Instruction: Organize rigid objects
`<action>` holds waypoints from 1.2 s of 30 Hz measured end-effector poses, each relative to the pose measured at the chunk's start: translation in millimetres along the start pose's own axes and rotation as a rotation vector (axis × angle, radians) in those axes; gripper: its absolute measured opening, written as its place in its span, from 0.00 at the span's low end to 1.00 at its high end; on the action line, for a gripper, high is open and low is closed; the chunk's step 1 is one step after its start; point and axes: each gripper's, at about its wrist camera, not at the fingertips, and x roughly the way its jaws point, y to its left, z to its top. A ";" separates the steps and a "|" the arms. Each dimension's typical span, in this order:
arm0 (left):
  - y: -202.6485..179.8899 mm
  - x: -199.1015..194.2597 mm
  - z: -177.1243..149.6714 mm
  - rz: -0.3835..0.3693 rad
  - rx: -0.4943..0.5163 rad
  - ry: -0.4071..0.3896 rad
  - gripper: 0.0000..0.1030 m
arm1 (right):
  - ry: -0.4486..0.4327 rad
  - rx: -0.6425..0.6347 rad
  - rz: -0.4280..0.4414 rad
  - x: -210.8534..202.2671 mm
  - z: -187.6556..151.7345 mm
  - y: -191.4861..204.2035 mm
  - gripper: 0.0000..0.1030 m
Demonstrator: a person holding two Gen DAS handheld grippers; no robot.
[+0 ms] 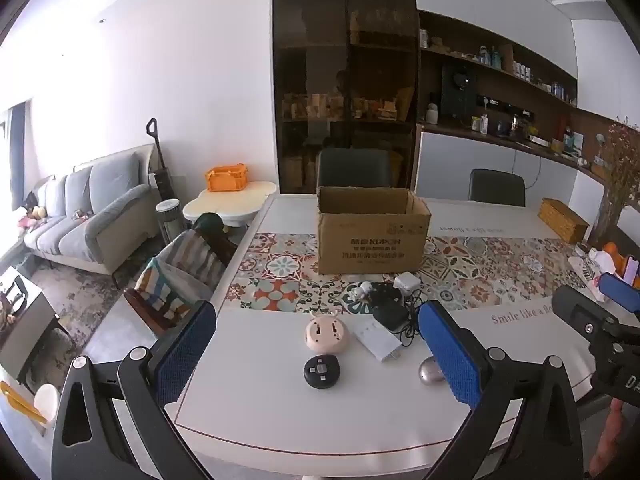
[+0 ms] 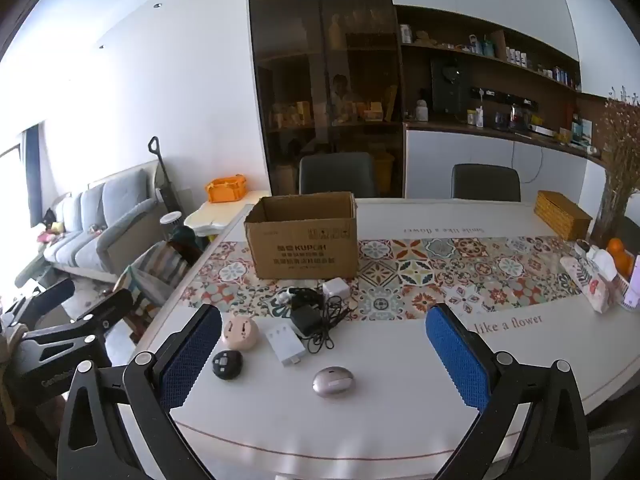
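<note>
Brown corrugated cardboard forms the open-topped box standing on the patterned tile-print runner of the white oval table, well beyond both grippers. Just in front of the box lies a loose cluster: a small white cube-shaped charger, a black power adapter with a tangled black cable, and a small white-and-black figurine at the cluster's left edge. Nearer the table's front edge sit a round pale-pink plastic gadget with little ears, a round black disc-shaped device with grey buttons, a flat white rectangular plug adapter, and a silver-grey oval mouse-like object, which the left wrist view shows only partly behind a pad.

Left gripper hovers above the table's near edge with its blue textured pads spread as wide as they go; nothing is between them in a grip, and the black disc lies on the table in the gap. Right gripper is likewise fully spread and empty, the silver oval object resting on the table between its fingers but apart from both.

A woven tan basket-like box and a vase of dried flowers stand toward the table's far right, with a printed pink pouch nearby.
</note>
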 end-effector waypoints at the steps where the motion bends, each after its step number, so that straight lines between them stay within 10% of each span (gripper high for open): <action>1: 0.3 0.2 0.1 -0.001 -0.001 0.002 1.00 | 0.002 0.004 0.001 0.2 0.5 -0.6 1.00; 36: 1.1 -4.9 -0.9 0.013 0.010 0.005 1.00 | 0.031 0.012 -0.019 5.1 1.5 -9.2 1.00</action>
